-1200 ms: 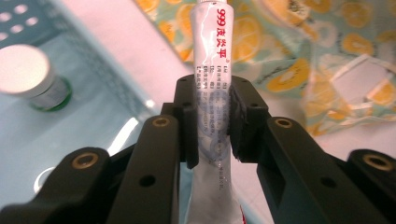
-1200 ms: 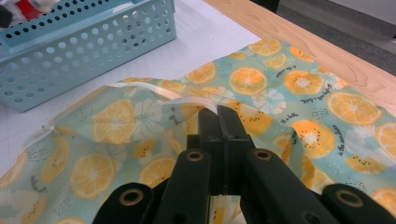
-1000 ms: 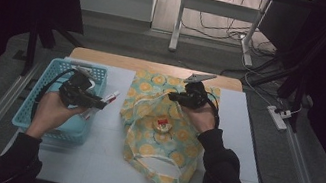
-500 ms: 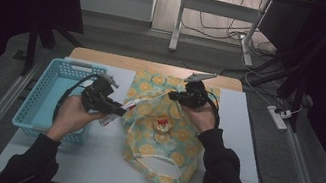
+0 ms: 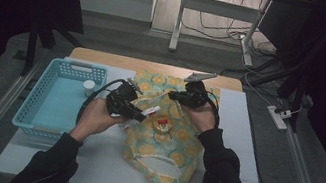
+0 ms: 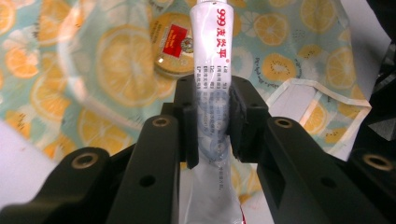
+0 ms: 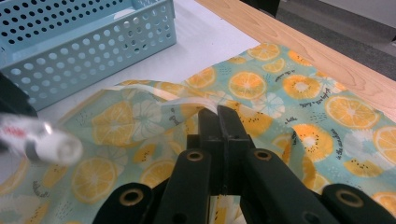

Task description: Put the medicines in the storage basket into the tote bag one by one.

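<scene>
Tube (image 6: 211,93) clamped between left fingers (image 6: 189,126).

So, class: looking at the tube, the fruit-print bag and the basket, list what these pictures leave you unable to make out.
- Tube, left gripper view: its lower print is hidden by the left hand-held gripper; its far end is cut off by the top edge.
- Small print on the round tin: blurred by clear film.
- White container in the basket, high view: too small to identify.
- Bag edge, right gripper view: the pinched part is covered by the right hand-held gripper.
</scene>
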### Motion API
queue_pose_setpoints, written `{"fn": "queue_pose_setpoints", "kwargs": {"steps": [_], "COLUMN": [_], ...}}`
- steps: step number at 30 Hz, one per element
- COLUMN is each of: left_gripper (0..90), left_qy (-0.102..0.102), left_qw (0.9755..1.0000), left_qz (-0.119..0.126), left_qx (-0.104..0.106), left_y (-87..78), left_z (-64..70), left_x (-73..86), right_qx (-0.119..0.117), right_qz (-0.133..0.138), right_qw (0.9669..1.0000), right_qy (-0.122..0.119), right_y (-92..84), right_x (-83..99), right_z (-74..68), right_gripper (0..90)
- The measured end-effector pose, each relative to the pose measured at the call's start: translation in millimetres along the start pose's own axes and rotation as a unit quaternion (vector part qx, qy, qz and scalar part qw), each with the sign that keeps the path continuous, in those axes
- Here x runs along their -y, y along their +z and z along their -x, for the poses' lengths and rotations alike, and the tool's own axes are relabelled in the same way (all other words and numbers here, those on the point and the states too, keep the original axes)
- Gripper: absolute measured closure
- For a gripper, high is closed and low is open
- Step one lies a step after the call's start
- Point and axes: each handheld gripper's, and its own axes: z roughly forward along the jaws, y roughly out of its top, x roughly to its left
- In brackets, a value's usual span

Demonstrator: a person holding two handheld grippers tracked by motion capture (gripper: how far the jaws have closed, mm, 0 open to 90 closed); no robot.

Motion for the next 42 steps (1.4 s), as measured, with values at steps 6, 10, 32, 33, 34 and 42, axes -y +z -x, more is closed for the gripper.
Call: {"fn": "queue_pose_setpoints", "kwargs": {"steps": [6, 10, 32, 33, 34, 42], "left_gripper": [74.9, 74.9, 74.8, 74.8, 74.8, 74.6], "left_qy": [0.000, 0.002, 0.009, 0.009, 0.007, 0.006], "left_qw": [1.0000, 0.9999, 0.9979, 0.9977, 0.9975, 0.9962], "left_qz": [-0.008, -0.012, -0.019, -0.020, -0.020, -0.027], "left_qx": [0.001, -0.004, -0.061, -0.064, -0.067, -0.083], "left_y": [18.1, 31.2, 78.8, 80.2, 82.0, 92.1], "left_z": [1.2, 1.7, -8.8, -9.8, -10.5, -18.1], "left_x": [-11.5, -18.2, -35.9, -35.9, -35.7, -36.9], "right_qx": [0.001, 0.001, 0.007, 0.008, 0.008, 0.010], "right_qz": [0.001, 0.001, -0.002, -0.003, -0.003, -0.007], "right_qw": [1.0000, 1.0000, 1.0000, 1.0000, 1.0000, 0.9999], "right_qy": [0.000, -0.001, 0.003, 0.003, 0.004, 0.006], "right_y": [0.0, -0.6, 2.3, 2.7, 3.0, 6.7], "right_x": [0.4, 0.3, 1.2, 1.6, 1.8, 2.8], "right_z": [0.5, 0.6, 1.5, 1.7, 1.9, 1.4], "right_gripper": [90.0, 90.0, 90.0, 90.0, 90.0, 90.0]}}
